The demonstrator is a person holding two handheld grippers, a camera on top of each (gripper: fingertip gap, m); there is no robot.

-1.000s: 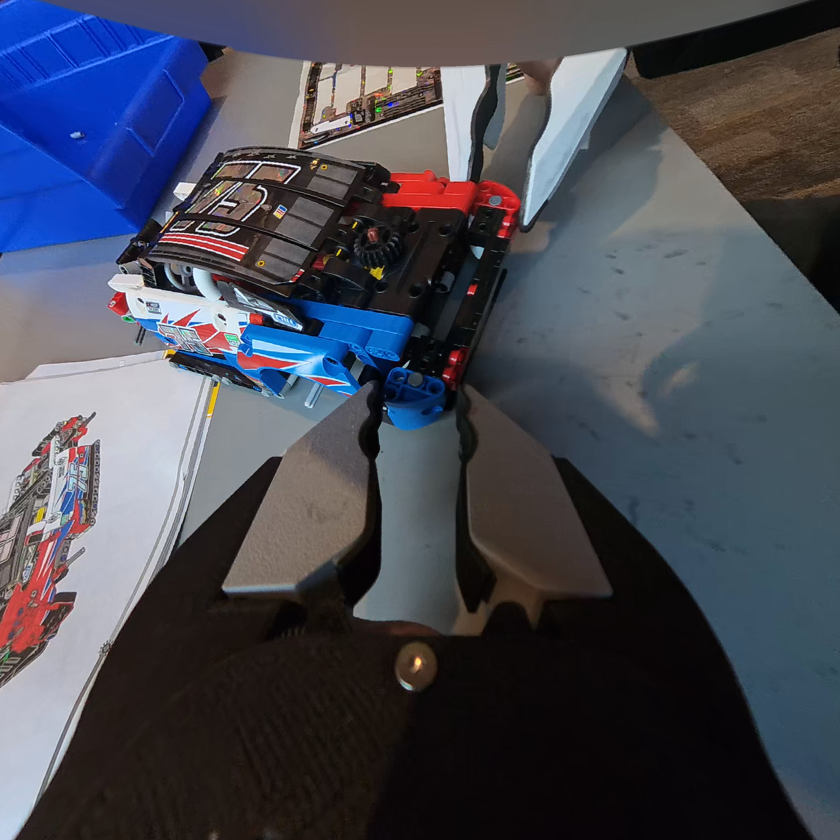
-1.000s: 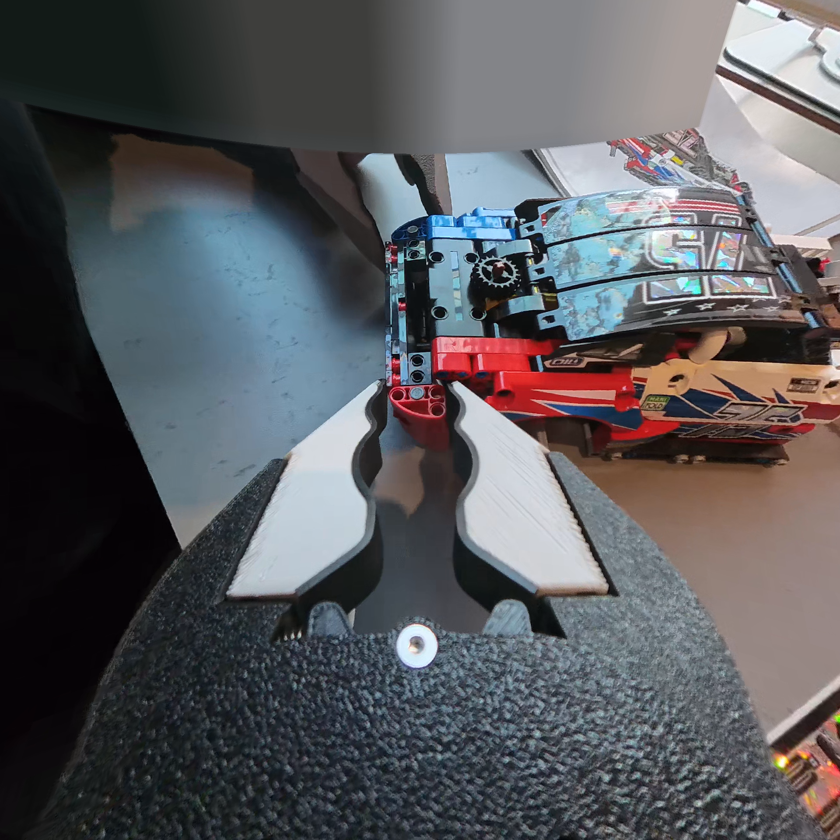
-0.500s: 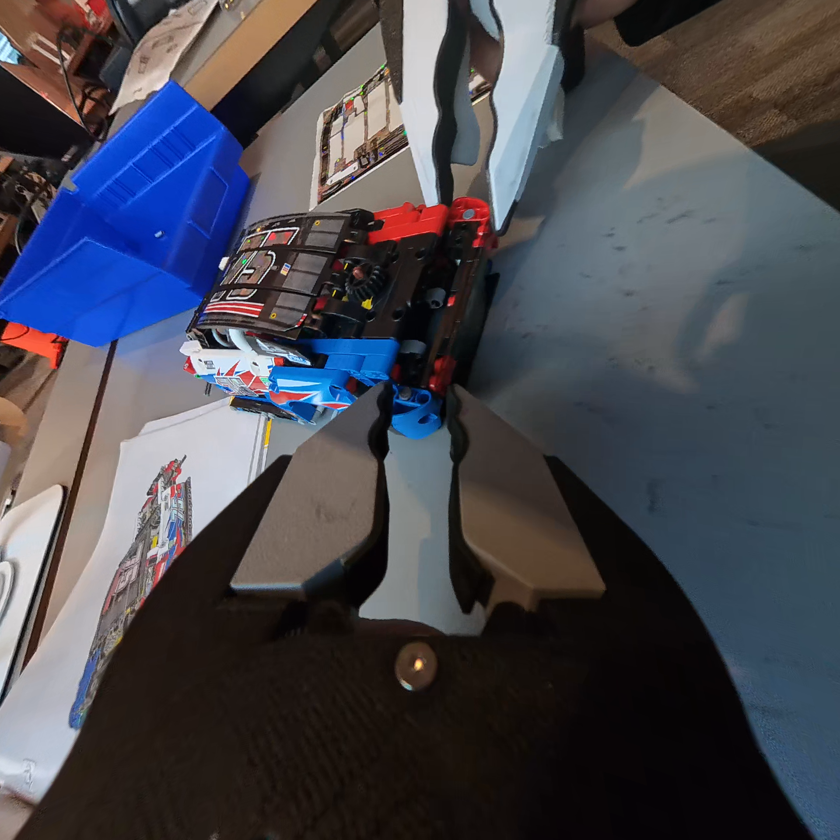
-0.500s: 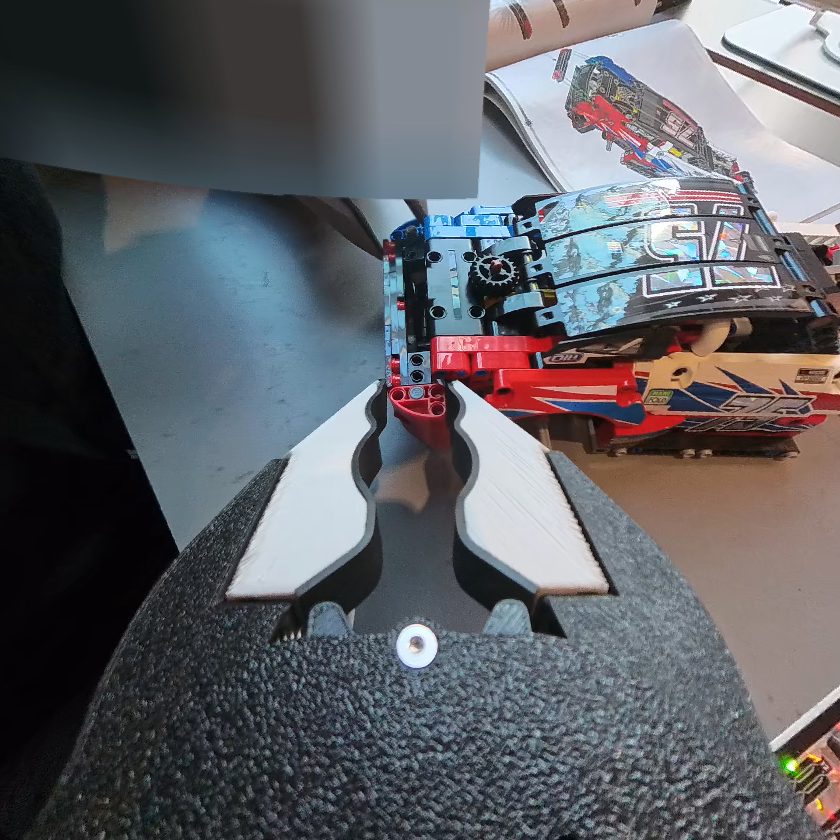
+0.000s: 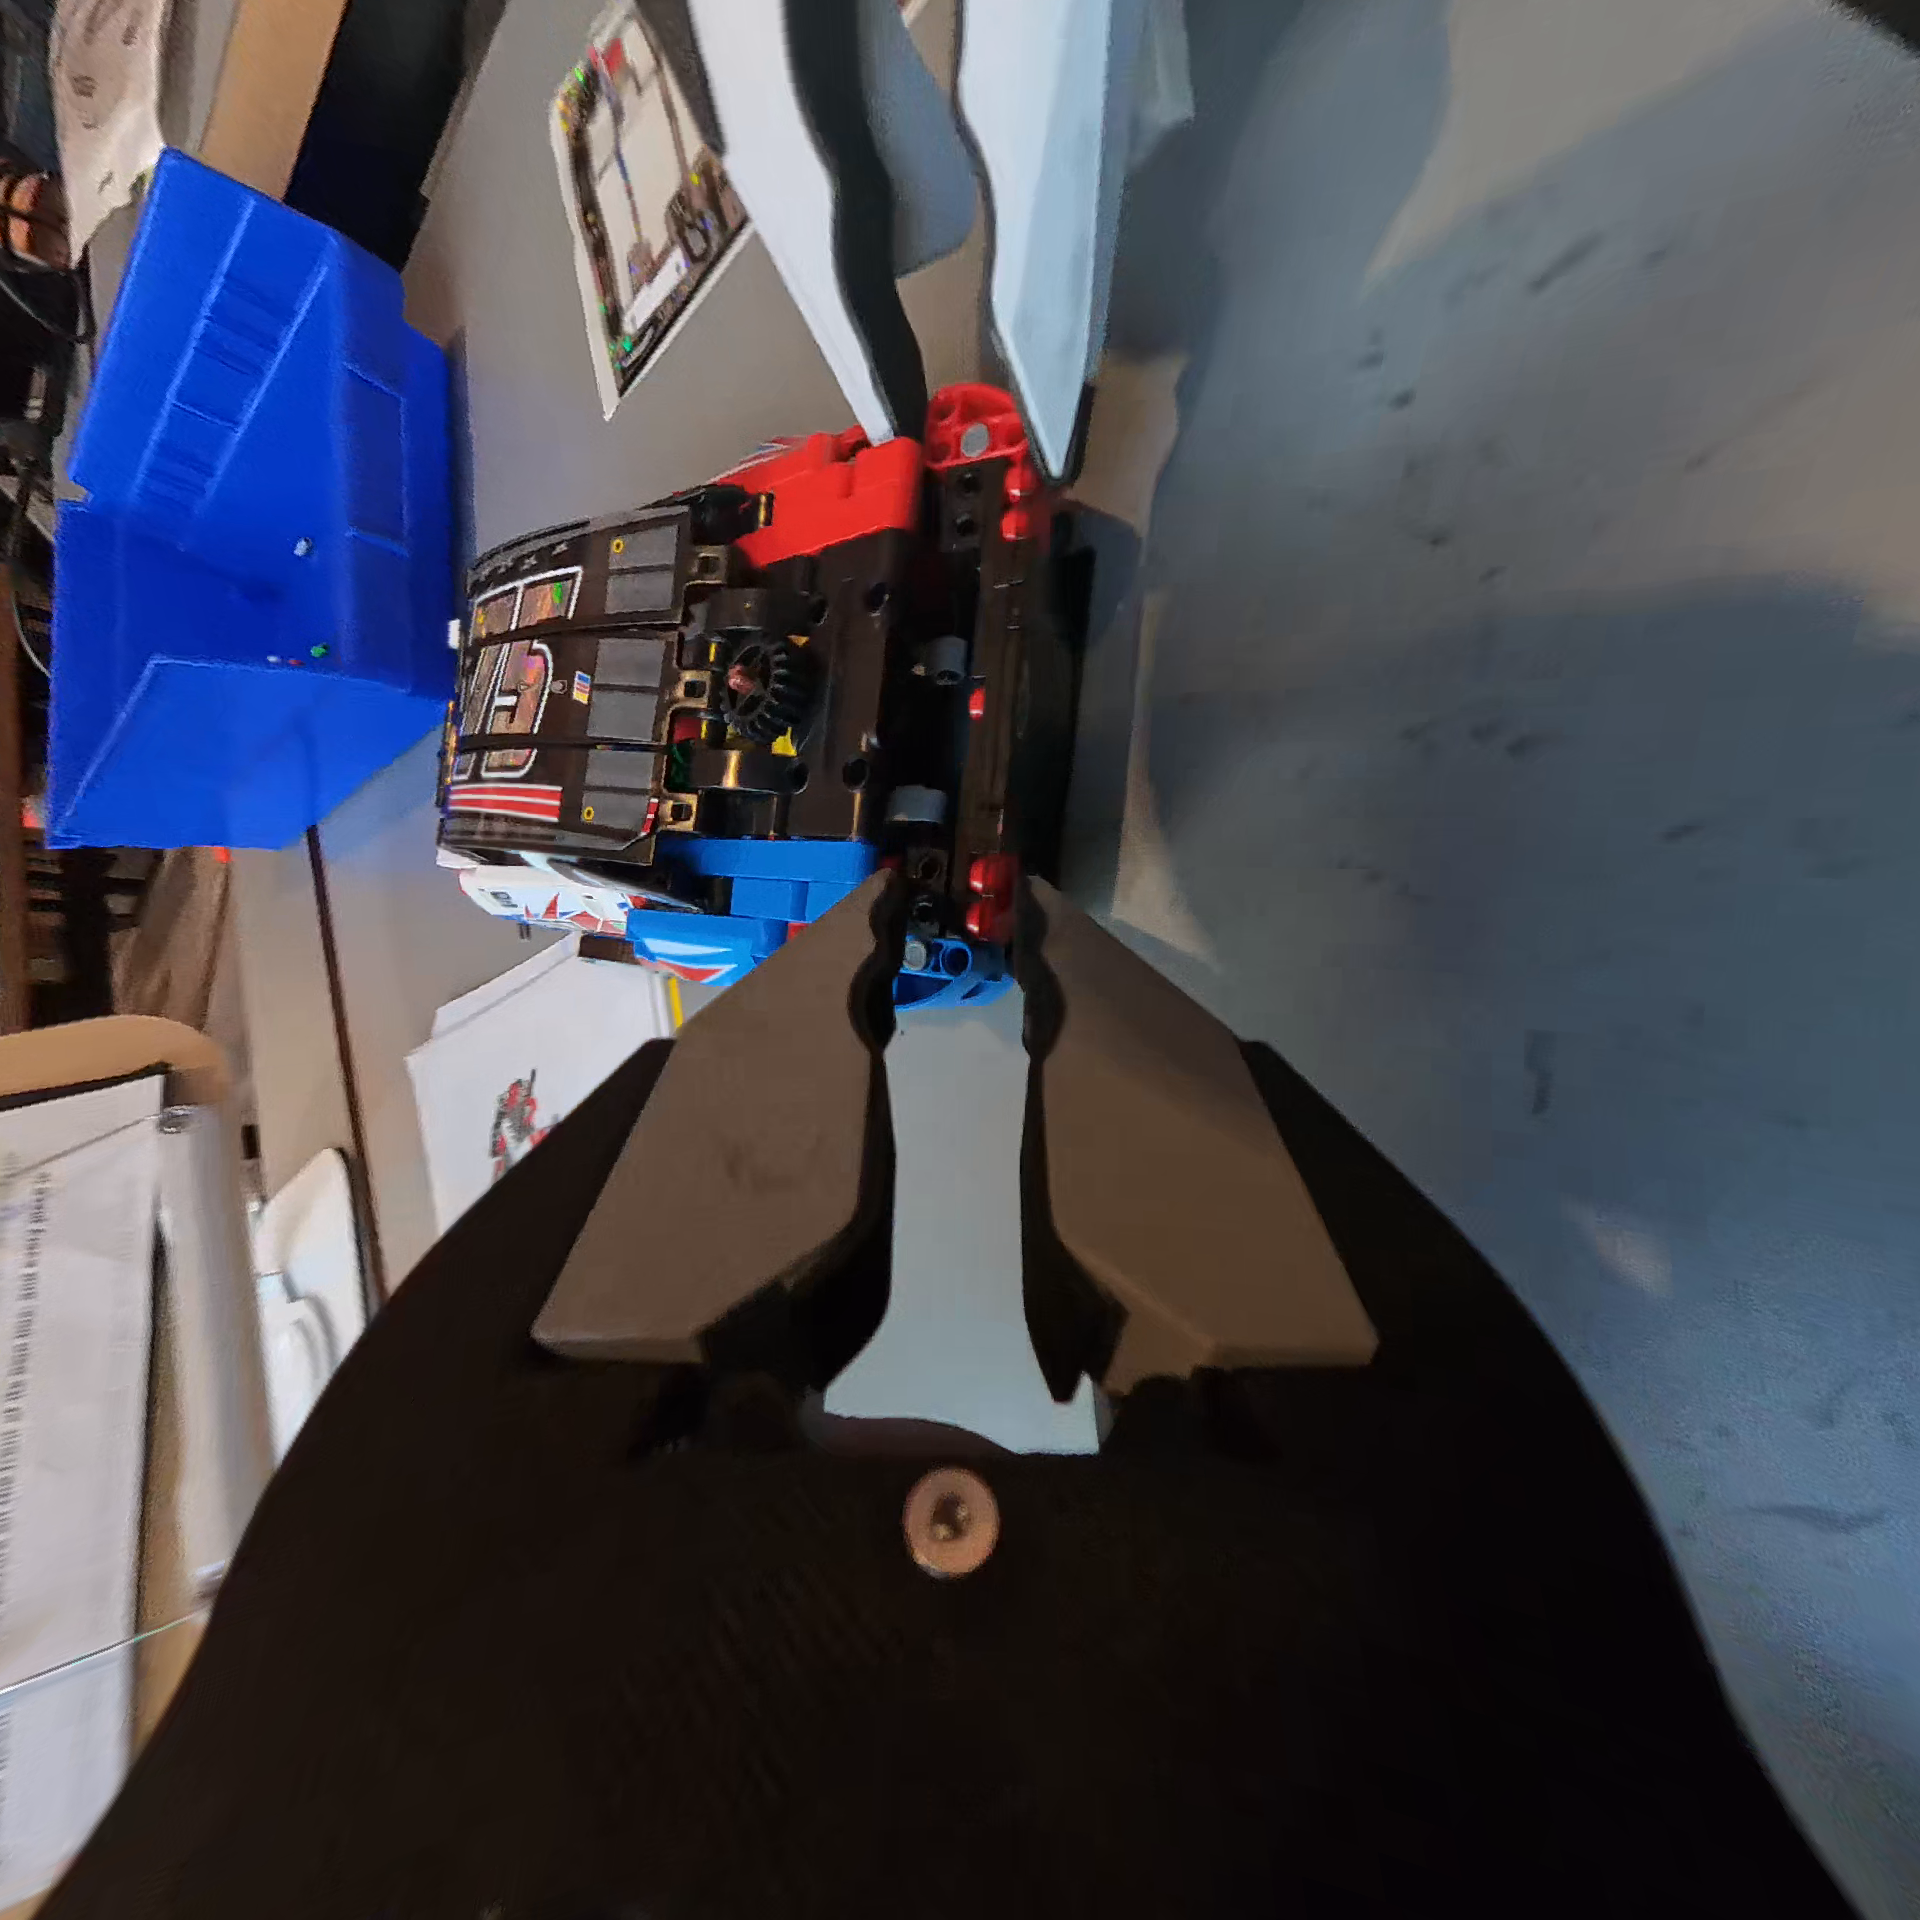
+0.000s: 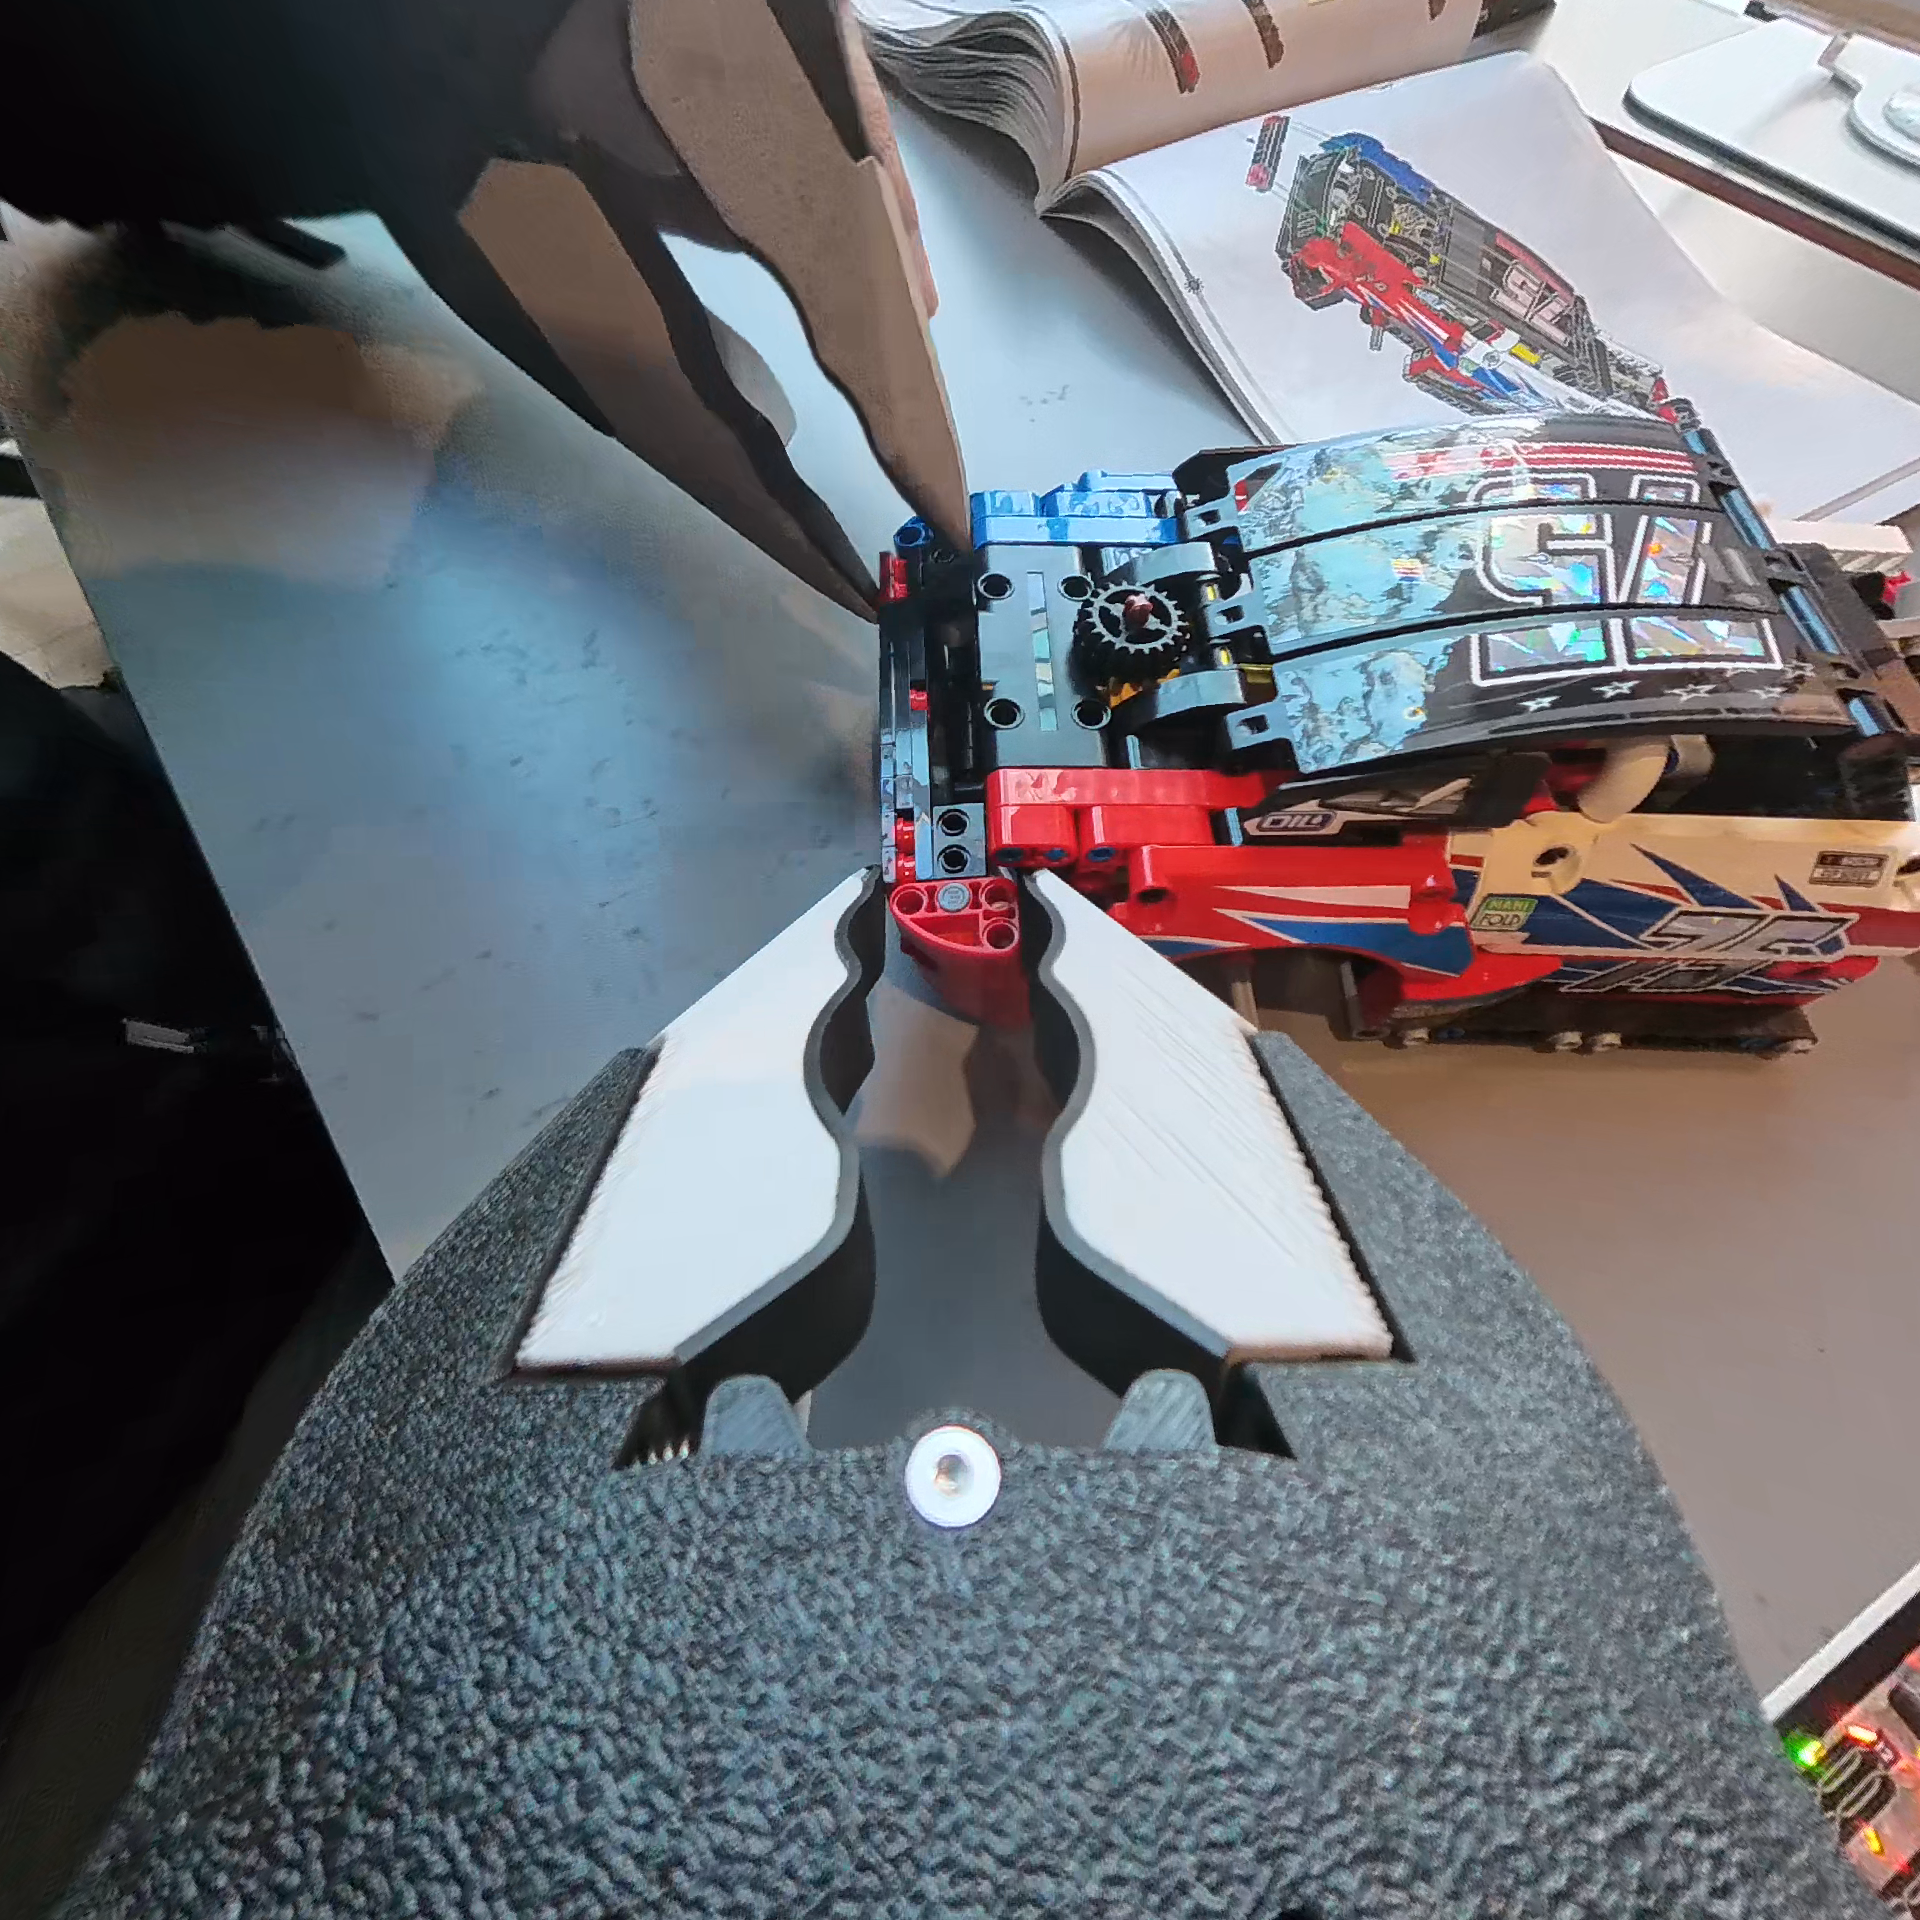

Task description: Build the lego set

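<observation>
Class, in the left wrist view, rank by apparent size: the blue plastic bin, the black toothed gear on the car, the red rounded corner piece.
1. Blue plastic bin
2. Red rounded corner piece
3. Black toothed gear, close to the corner piece, so unsure.

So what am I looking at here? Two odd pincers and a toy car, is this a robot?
No robot: a person holds a two-fingered claw in each hand, and each claw carries a camera looking along its fingers. One picture is from the left claw, with grey fingers; the other from the right claw, with white fingers. Each is shut on a rear corner of the lego car: the left on the blue corner, the right on the red. The car sits on a grey table. Nearby lie an open instruction booklet and a blue bin.
</observation>
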